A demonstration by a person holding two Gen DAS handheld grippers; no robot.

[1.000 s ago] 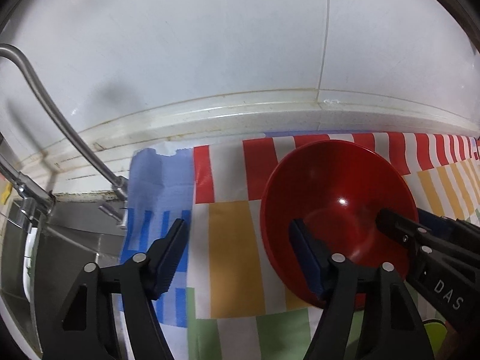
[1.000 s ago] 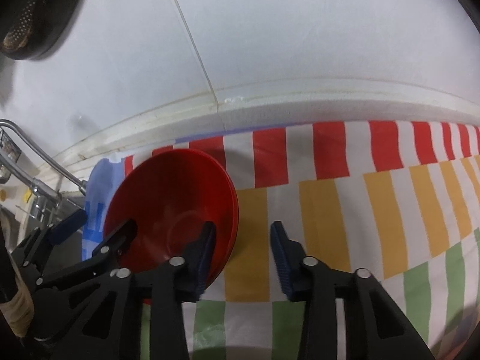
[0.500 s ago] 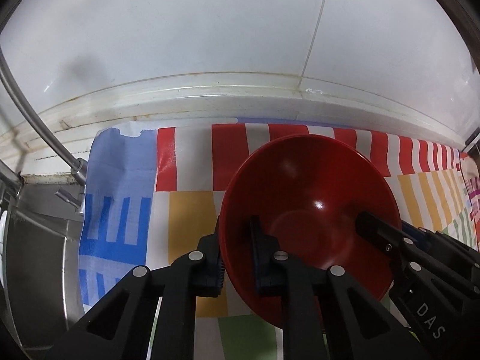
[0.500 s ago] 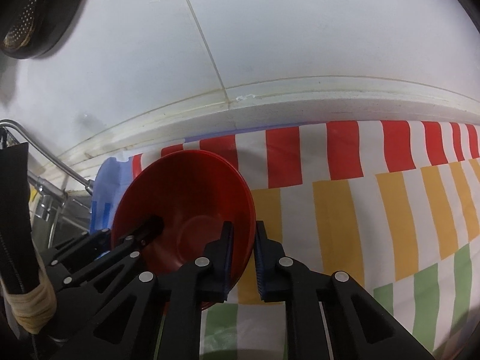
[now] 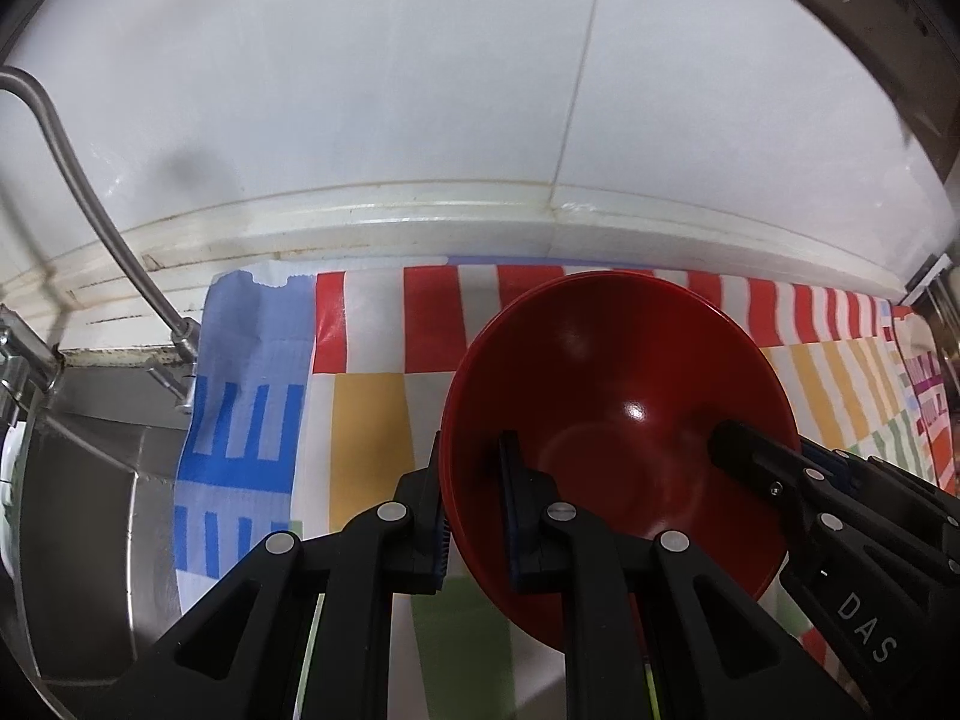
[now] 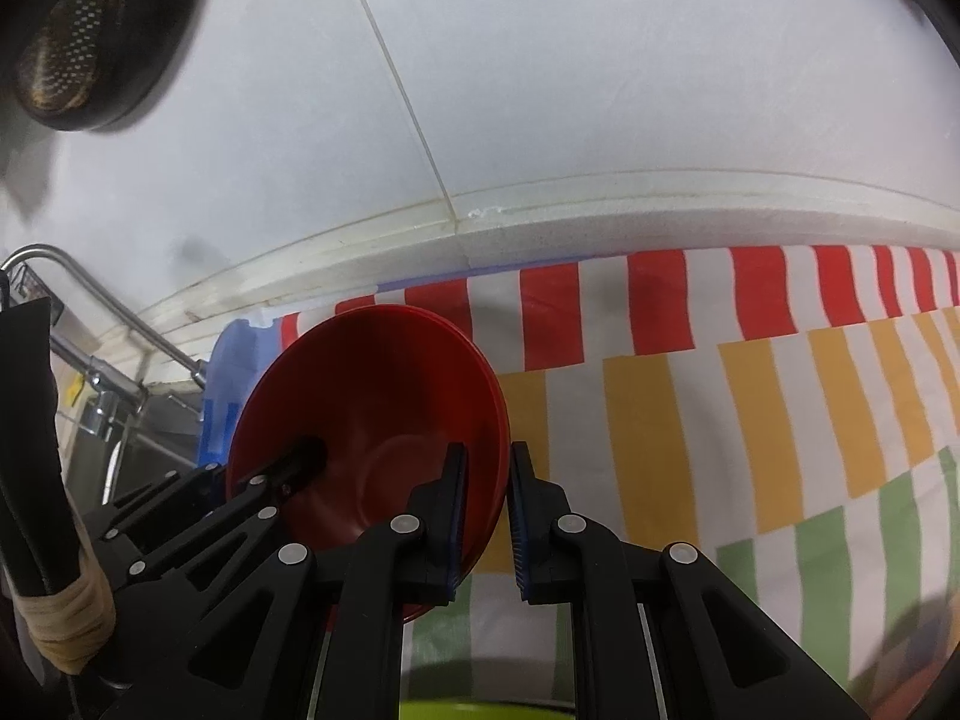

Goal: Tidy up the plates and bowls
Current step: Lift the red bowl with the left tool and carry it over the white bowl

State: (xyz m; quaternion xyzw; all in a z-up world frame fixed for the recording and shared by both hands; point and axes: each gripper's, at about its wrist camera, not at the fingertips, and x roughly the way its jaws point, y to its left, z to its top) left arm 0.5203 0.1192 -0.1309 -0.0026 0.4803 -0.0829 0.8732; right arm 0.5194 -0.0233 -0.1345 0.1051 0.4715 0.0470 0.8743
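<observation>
Gripping one red bowl at two places, my two tongs are both nearly closed on its rim. My left gripper, lower centre of the left-wrist view, pinches the bowl's left wall, one finger inside and one outside. My right gripper, lower centre of the right-wrist view, clamps the right wall the same way. A second rim edge shows behind the first; whether that makes two nested bowls I cannot tell. One striped cloth lies beneath, one faucet at left.
</observation>
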